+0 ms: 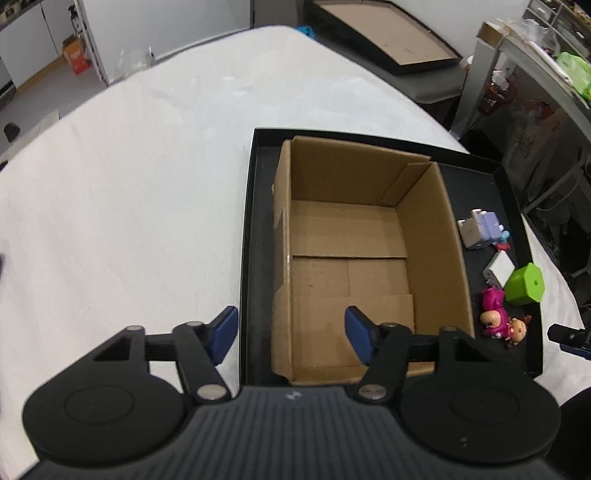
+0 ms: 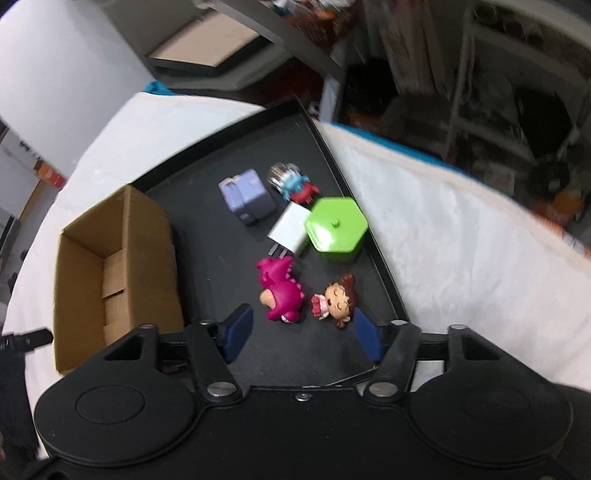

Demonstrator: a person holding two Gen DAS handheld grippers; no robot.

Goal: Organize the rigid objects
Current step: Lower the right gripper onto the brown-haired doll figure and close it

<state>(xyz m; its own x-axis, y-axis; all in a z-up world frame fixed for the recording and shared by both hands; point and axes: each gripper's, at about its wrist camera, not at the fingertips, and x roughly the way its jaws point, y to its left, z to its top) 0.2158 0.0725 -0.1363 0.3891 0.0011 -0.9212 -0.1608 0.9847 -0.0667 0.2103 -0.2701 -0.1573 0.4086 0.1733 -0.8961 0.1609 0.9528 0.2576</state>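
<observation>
A big white cloth (image 1: 129, 192) covers the table (image 2: 443, 236), and a bit of blue (image 2: 413, 147) shows at its edge. Behind the table stands a white wall (image 1: 173, 22). On the far left, the floor (image 1: 40, 72) looks like light wood, and an orange box (image 1: 75, 55) sits there beside a white cupboard (image 1: 29, 40). A flat black tray with a brown bottom (image 1: 384, 35) leans behind the table. On the right stands a grey metal shelf (image 1: 484, 62) full of small stuff, with a green bag (image 1: 574, 70) on top. The room under the shelf looks dark.
</observation>
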